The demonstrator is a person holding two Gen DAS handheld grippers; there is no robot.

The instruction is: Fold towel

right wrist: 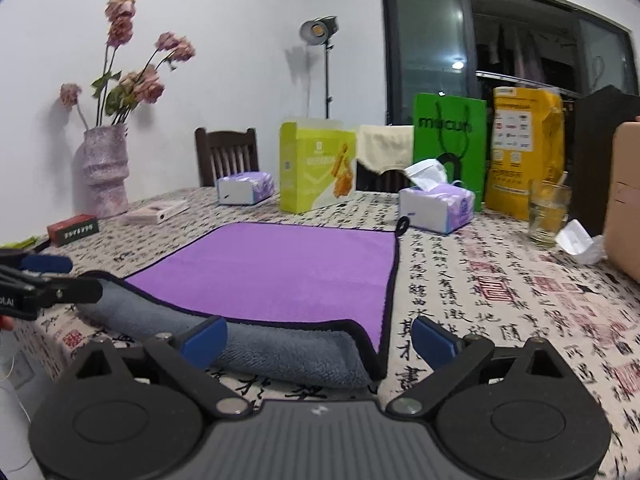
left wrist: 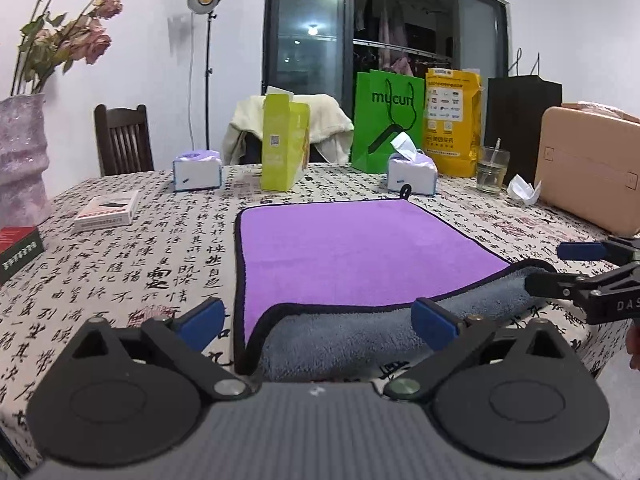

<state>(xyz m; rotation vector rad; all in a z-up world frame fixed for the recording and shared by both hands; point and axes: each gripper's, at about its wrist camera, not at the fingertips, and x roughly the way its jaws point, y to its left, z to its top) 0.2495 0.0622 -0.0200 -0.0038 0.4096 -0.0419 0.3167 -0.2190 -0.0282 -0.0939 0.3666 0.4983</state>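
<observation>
A purple towel with a dark hem lies flat on the calligraphy-print tablecloth; its near edge hangs over the table front and shows a grey underside. It also shows in the right wrist view. My left gripper is open, its blue pads either side of the near left corner. My right gripper is open around the near right corner. Each gripper shows at the edge of the other view: the right gripper and the left gripper. Neither holds the towel.
Behind the towel stand two tissue packs, a lime box, a green bag, a yellow bag and a glass. A tan case lies right. A vase and small boxes are left.
</observation>
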